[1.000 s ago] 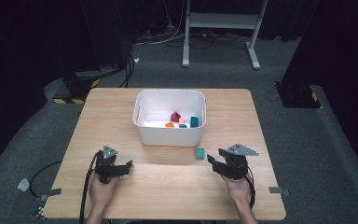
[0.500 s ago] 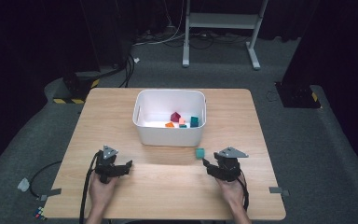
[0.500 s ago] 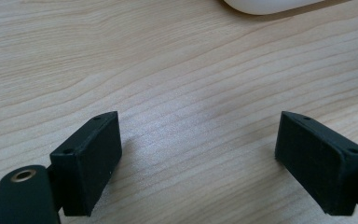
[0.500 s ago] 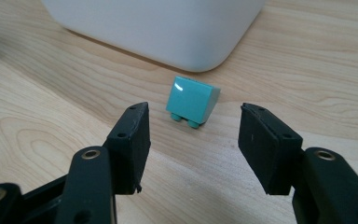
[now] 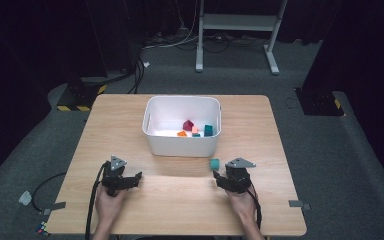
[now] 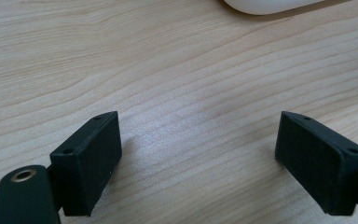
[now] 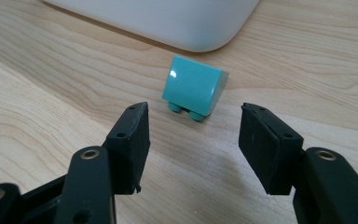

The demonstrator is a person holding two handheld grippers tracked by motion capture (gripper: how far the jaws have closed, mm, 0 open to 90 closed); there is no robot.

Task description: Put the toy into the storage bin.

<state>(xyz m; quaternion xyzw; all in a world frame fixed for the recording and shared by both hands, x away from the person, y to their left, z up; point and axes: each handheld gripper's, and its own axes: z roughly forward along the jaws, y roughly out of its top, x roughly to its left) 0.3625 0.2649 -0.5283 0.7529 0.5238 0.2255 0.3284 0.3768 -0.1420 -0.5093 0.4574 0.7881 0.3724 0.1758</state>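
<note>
While the teal block (image 7: 193, 89) lies on the wooden surface (image 5: 180, 195) just beside the front wall of the white bin (image 5: 182, 145), near its right corner, approaching for the grasp seems to be the step in hand. Right gripper (image 7: 193, 149) low over the surface, jaws wide open, block just ahead of them and not yet between them, no contact. Left gripper (image 6: 200, 154) well apart from the bin, jaws open too, holding nothing. Next, probably: moving the right jaws forward around the block, keeping clear of the bin wall, closing on its two flat sides, then lifting over the bin rim to the other small blocks (image 5: 195, 129) inside.
</note>
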